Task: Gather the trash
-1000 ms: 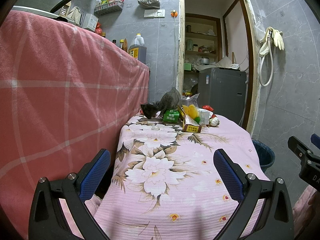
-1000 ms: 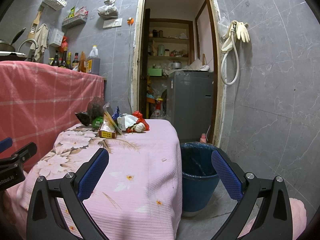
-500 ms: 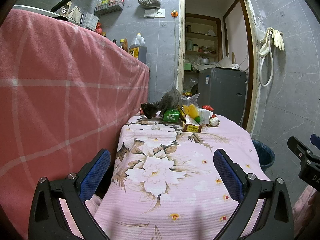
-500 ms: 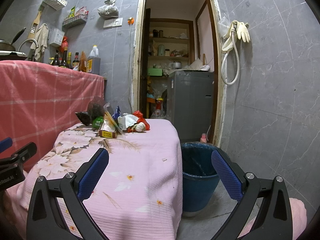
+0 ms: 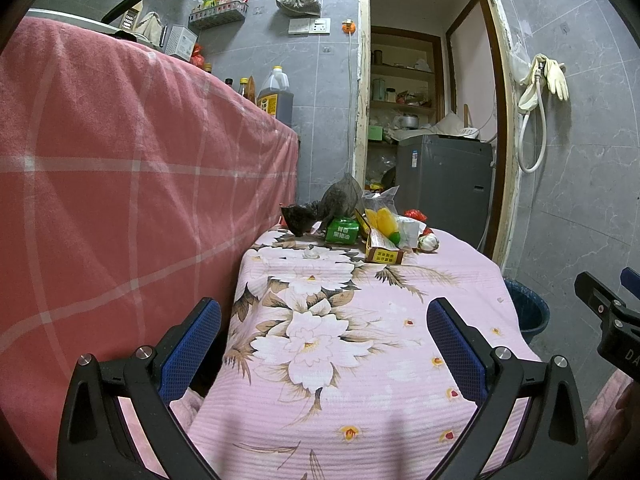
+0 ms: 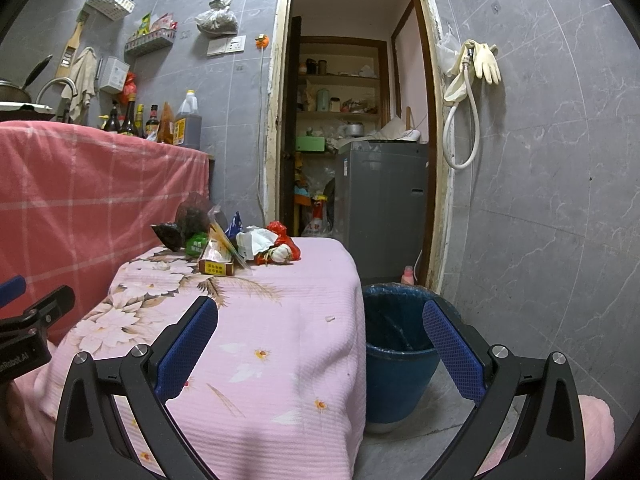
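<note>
Hardly any change from a second ago: both views almost identical, no piece of trash shifted, neither claw nearer the heap. So no progress yet on the task; start of the reach at most, by this reading. Left gripper (image 5: 323, 312) spread wide, empty, hovering over the near end of the table (image 5: 340, 380). Right gripper (image 6: 320, 308) likewise spread wide and empty, over the table's right corner, with the bin (image 6: 396, 360) showing between its fingers, on the floor just beside the table. Trash heap (image 5: 372, 232) at the far end of the table, well apart from both claws: dark bag (image 5: 298, 220) on the left, green pack (image 5: 341, 232) next to it, yellow box (image 5: 384, 254) in front, tissue (image 6: 252, 240) and red wrapper (image 6: 280, 232) toward the right. Box nearest and easiest to take first, probably. Labelled end face turned toward the cameras; long axis apparently running back into the heap and tilted upward, resting on the pieces behind, though hard to tell at this range. Likely a pinch across the short sides, then a carry rightward to the bin.
</note>
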`<state>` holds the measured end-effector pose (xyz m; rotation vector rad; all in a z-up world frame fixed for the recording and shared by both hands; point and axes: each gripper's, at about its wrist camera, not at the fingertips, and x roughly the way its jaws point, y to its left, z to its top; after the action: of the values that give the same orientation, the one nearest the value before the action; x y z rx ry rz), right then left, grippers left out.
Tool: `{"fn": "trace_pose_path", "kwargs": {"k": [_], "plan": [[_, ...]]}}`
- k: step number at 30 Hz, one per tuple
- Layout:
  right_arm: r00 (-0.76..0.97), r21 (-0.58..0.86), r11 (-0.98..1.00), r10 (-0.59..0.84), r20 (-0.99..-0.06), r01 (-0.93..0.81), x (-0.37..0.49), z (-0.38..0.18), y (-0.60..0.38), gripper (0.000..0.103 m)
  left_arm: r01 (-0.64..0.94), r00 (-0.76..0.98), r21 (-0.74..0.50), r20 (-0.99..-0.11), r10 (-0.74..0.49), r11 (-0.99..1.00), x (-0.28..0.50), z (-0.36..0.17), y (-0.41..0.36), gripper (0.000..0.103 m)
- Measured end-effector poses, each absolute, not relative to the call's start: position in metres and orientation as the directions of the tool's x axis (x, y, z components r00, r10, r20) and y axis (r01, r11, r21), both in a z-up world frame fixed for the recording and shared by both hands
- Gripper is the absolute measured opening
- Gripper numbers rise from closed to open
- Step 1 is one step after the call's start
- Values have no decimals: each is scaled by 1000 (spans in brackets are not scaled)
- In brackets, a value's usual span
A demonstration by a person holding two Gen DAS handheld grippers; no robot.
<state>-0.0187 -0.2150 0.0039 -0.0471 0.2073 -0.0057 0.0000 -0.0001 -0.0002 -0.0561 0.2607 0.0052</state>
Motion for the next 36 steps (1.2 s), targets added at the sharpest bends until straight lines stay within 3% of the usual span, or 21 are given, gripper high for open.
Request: {"fn": "trace_pose_path", "kwargs": {"k": [36], "plan": [[979,-46,999,-12,-204,3,-16,6,-216,103,-26,967,-62,-256,9,998,0,2,0,101]]}}
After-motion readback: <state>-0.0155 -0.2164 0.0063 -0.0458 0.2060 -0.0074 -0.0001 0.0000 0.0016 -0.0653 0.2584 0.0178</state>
